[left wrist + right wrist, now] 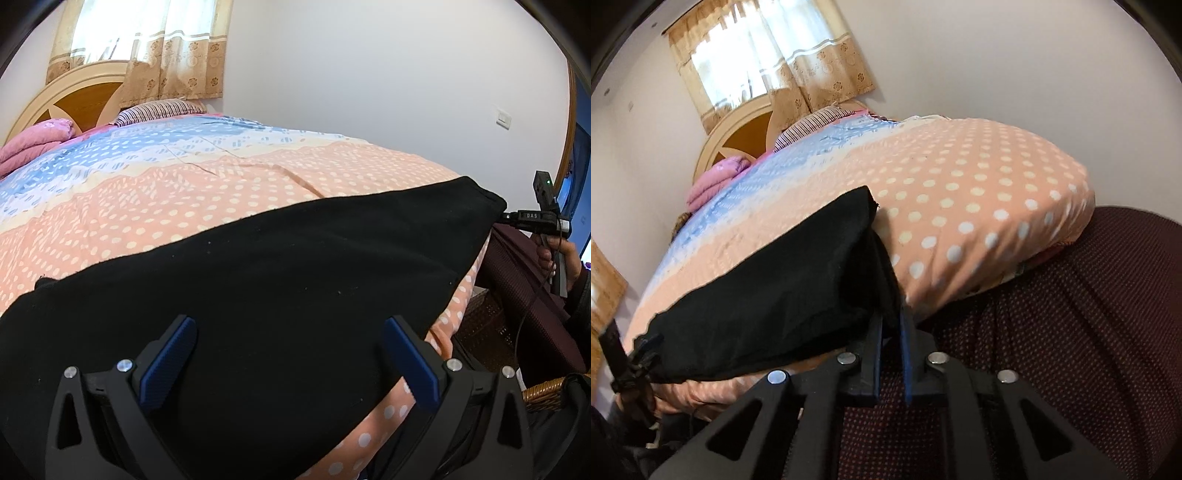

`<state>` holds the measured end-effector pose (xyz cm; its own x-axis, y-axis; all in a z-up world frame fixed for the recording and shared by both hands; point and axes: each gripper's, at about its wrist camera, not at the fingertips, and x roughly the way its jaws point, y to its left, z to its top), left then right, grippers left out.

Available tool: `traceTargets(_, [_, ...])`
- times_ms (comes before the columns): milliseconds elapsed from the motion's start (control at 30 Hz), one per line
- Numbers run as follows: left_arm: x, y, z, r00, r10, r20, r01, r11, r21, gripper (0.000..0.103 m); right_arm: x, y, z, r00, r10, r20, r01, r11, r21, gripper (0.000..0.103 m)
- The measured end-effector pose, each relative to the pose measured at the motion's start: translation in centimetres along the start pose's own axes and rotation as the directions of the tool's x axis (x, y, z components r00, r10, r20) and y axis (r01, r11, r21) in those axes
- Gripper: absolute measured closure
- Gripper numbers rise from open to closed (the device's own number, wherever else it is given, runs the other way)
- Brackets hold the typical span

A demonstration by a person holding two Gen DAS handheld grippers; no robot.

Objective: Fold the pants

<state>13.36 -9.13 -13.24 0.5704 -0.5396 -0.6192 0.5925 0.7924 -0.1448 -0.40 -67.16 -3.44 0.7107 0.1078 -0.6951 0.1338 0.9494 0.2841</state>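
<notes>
From my left camera, the far left shows a pink quilt (35,138) bundled by the headboard (79,96), with a striped pillow (162,110) next to it under the curtain (147,48). The bed (184,192) wears a dotted cover, blue at the head and peach toward me. The pants (277,273), black and folded into a long band, lie across the near edge of the bed. My left gripper (291,360) hangs over them with its jaws wide apart; the blue pads (168,363) stand clear of the cloth. Further right, the other end of the pants meets my right gripper (517,218), held in a hand (561,262) beside a dark red dotted fabric (524,288) and a wicker basket (546,395).

From my right camera, the left gripper (635,354) appears at the left edge by the pants' (775,302) end. The right gripper (891,321) sits at the other end, its jaws narrow, with a fold of the pants running down between the tips. I cannot tell whether the pads press it. The dark red fabric (1052,332) fills the right.
</notes>
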Motion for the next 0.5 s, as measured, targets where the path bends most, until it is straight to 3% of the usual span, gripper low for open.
traceTargets(33, [-0.1,0.1,0.0,1.000,0.000,0.000,0.000,1.000,0.000,0.000,-0.3,-0.2,0.2,1.000,-0.019,0.014,0.019,1.000,0.005,0.065])
traceTargets(100, [-0.3,0.2,0.0,1.000,0.002,0.002,-0.002,1.000,-0.002,0.000,-1.3,-0.4,0.9,0.997,-0.057,0.057,0.056,0.998,0.020,0.055])
traceTargets(333, [-1.7,1.1,-0.2,0.998,0.062,0.025,-0.062,0.998,-0.001,0.000,-2.9,2.0,4.8,0.985,-0.025,0.169,0.025,1.000,0.000,0.055])
traceTargets(500, [-2.6,2.2,-0.6,0.994,0.107,0.034,-0.106,0.994,-0.014,0.000,-0.1,6.3,4.8,0.988,0.140,0.070,-0.131,0.985,-0.110,0.055])
